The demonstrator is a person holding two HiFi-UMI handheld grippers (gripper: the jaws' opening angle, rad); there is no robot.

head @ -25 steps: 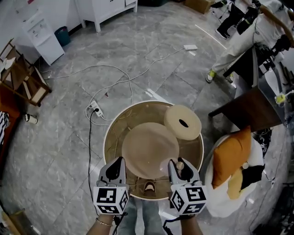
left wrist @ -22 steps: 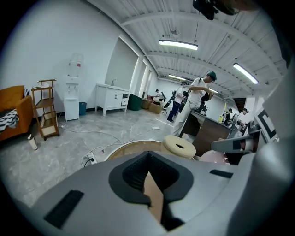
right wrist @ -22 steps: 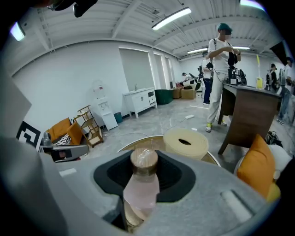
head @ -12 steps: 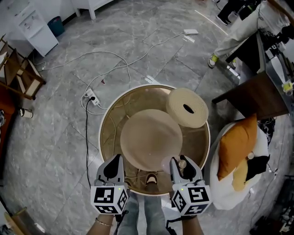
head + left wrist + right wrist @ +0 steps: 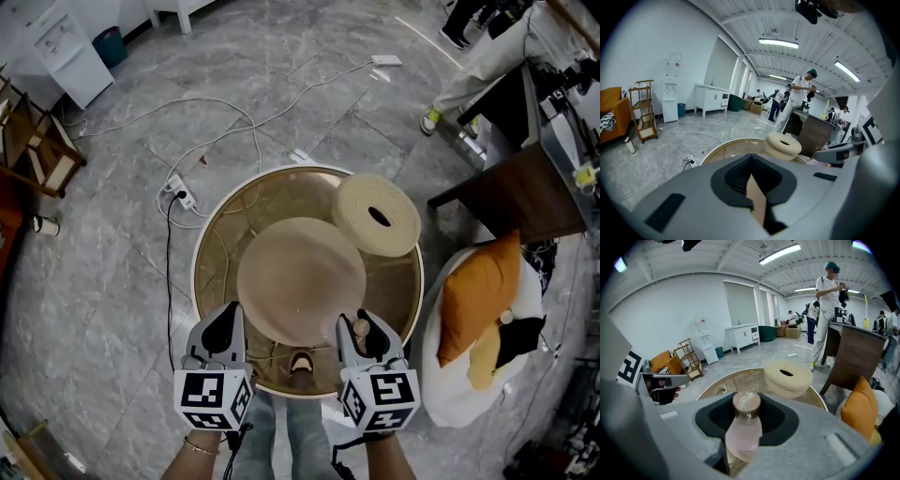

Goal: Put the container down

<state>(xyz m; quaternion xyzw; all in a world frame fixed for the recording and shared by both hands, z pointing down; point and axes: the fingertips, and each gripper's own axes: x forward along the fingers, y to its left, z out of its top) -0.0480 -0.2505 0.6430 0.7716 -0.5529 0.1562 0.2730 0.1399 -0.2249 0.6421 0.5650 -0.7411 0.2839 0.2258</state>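
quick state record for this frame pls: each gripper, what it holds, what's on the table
left gripper: shut on the edge of the tan disc
right gripper: shut on the pink bottle, brown cap pointing away from the hand
bottle status: in the fingers, not yet set down
table: round, see-through top, gold rim
on table: cream woven ring, far right part
disc contact with table: cannot tell
beside table: orange cushion, to the right

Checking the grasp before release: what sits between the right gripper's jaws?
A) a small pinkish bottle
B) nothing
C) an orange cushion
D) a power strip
A: the right gripper view shows the right gripper closed on the small pinkish bottle, brown cap up.
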